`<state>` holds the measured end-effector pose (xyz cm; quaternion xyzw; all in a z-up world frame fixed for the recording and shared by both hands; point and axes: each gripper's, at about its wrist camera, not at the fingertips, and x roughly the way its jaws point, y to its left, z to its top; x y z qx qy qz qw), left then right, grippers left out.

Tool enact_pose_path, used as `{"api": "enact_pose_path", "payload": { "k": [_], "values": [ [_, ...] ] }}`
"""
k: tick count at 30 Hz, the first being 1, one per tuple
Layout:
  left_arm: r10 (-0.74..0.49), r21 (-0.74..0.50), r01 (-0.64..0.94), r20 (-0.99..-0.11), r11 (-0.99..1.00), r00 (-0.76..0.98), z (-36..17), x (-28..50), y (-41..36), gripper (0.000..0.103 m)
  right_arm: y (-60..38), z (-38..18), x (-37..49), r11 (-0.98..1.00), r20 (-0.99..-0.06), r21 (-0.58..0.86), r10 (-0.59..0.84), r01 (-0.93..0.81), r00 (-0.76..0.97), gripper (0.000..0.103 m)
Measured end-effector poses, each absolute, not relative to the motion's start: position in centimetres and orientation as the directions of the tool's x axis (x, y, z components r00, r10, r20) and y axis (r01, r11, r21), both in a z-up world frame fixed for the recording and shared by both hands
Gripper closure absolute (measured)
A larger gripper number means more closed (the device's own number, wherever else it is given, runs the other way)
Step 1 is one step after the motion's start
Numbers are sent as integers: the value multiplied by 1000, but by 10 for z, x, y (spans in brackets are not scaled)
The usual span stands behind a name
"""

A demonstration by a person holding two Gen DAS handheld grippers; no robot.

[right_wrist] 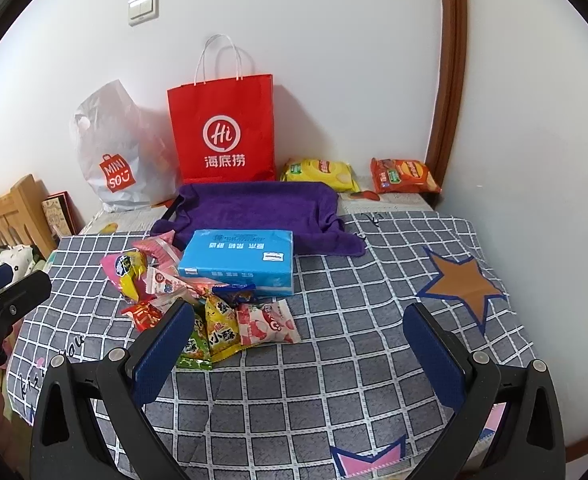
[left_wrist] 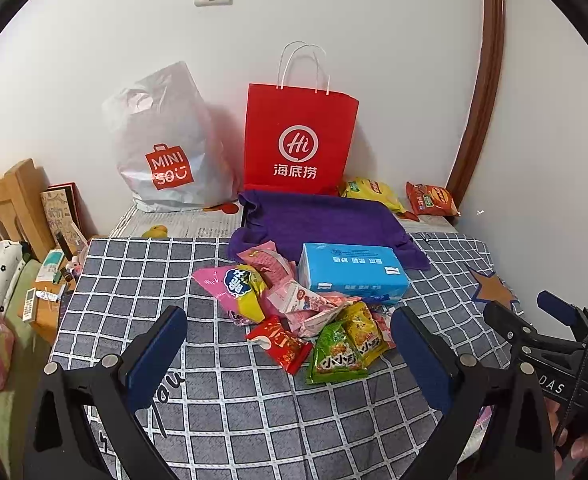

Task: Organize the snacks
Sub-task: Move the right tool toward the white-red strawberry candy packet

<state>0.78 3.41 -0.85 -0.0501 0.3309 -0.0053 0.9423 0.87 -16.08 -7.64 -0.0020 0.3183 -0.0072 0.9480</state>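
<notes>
A heap of small snack packets [left_wrist: 309, 320] [right_wrist: 214, 312] lies on the grey checked cloth [left_wrist: 222, 412], in front of a blue tissue pack [left_wrist: 353, 272] [right_wrist: 240, 262]. In the heap are a pink-and-yellow bag [left_wrist: 238, 292], a red packet [left_wrist: 282, 346] and green and yellow packets [left_wrist: 345, 344]. My left gripper [left_wrist: 290, 344] hovers open just short of the heap, nothing between its fingers. My right gripper [right_wrist: 299, 340] is open too, to the right of the heap, its left finger [right_wrist: 162, 352] covering part of the green packet.
A red paper bag [left_wrist: 297, 140] [right_wrist: 224, 132] and a white plastic bag [left_wrist: 166, 148] stand against the back wall. A purple towel [left_wrist: 317, 220] lies before them. Yellow [right_wrist: 319, 174] and orange [right_wrist: 405, 176] chip bags lie at the back right. A wooden bed frame [left_wrist: 10, 204] is at left.
</notes>
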Motion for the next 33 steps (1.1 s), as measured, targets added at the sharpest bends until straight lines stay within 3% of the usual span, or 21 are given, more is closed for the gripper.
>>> {"api": "enact_pose_path", "payload": {
  "k": [11, 33],
  "values": [
    [-44, -105, -36, -667, 994, 744, -35, 43, 49, 1, -156, -100, 42, 1000, -642, -1, -5, 6, 767, 1],
    [-9, -141, -175, -804, 974, 595, -124, 119, 109, 2, -170, -194, 123, 999, -773, -16, -36, 37, 633, 24]
  ]
}}
